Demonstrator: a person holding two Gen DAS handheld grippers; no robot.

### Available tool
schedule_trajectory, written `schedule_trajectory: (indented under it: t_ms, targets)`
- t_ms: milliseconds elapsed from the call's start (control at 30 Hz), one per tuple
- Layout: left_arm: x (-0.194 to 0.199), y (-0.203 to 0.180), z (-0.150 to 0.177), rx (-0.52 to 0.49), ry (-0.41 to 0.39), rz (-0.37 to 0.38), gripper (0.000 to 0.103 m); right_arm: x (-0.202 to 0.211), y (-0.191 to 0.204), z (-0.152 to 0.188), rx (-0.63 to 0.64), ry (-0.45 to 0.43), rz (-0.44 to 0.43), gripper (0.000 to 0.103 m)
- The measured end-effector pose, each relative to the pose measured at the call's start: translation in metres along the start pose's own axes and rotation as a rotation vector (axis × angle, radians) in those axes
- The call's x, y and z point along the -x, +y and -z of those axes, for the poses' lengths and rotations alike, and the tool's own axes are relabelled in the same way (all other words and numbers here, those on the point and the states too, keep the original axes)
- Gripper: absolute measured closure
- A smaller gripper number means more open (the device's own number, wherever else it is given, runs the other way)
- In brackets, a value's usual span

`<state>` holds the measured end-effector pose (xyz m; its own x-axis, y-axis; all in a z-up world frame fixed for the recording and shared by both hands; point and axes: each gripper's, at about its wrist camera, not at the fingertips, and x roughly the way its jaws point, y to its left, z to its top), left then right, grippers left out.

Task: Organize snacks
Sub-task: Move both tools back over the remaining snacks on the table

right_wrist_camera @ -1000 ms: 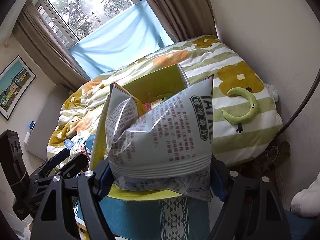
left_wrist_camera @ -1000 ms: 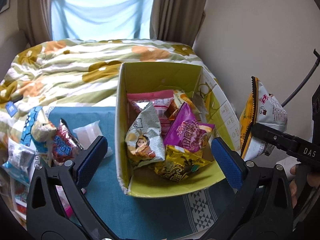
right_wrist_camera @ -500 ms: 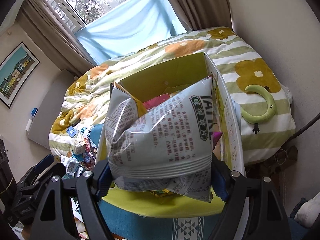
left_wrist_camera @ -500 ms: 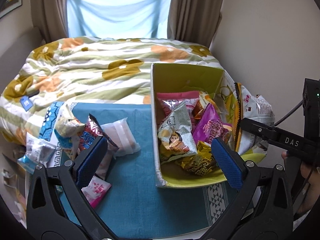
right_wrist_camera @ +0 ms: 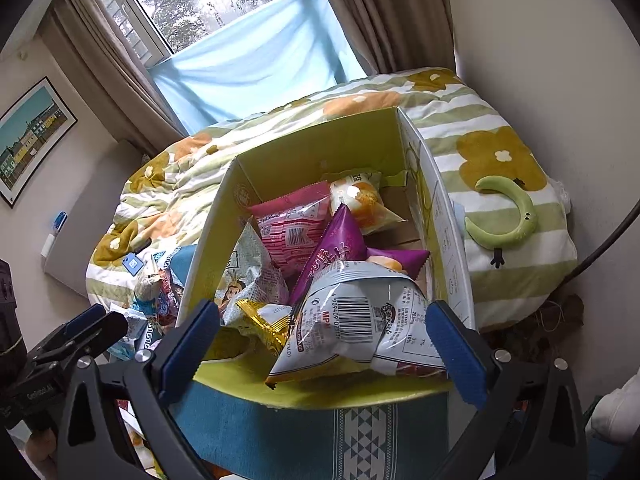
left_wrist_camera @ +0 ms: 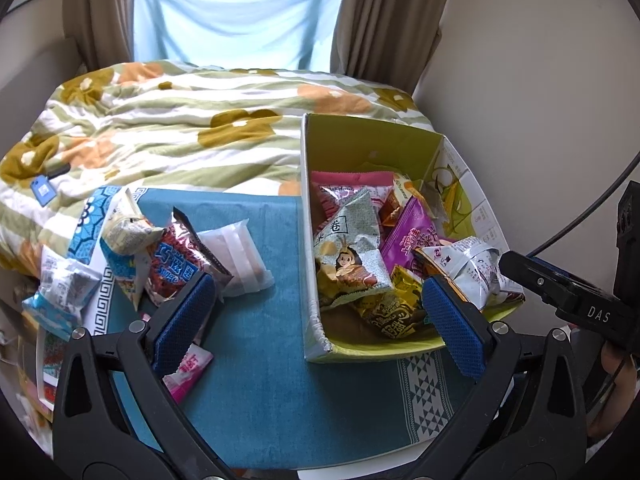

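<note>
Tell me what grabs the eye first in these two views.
The yellow-green cardboard box heaped with bright snack packets, standing at the right of the teal mat. The silver chip bag lies on top at the box's near edge, between the open right gripper fingers. Left of the box, a loose pile of snacks waits on the mat ahead of the open left gripper.

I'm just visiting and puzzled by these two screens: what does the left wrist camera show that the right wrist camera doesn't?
Only the left wrist view shows the clear plastic packet and the pink sachet lying on the teal cloth.

Only the right wrist view shows the green crescent plush toy on the bedspread and the framed street picture on the wall.

Both show the yellow-green cardboard box of snacks, with the silver-grey crisp bag lying in it, and both grippers open.
</note>
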<state>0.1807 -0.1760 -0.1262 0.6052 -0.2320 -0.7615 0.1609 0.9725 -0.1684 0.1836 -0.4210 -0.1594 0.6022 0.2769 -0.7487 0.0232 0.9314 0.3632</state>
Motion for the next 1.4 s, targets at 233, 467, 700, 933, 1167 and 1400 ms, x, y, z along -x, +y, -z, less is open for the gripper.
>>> schedule_trajectory:
  t_ms: [233,467,700,933,1167,1400]
  targets:
    - [0.03,-0.005,-0.001,-0.023,-0.063,-0.018,0.001,0.017,0.015,0.001,0.042,-0.024,0.016,0.0]
    - [0.068,0.005,0.003,-0.021,-0.101,-0.099,0.001,0.041,0.037,-0.001,0.112,-0.059,0.022,0.0]
    - [0.095,0.031,0.015,-0.004,-0.13,-0.185,0.001,0.056,0.069,0.0,0.208,-0.102,-0.007,0.0]
    - [0.121,0.076,0.032,0.007,-0.16,-0.211,0.001,0.056,0.111,0.015,0.265,-0.119,-0.046,0.0]
    - [0.143,0.16,0.043,0.038,-0.141,-0.206,0.001,0.049,0.171,0.039,0.268,-0.142,-0.064,0.0]
    - [0.152,0.241,0.054,0.03,-0.114,-0.176,0.001,0.032,0.23,0.064,0.232,-0.142,-0.043,0.0]
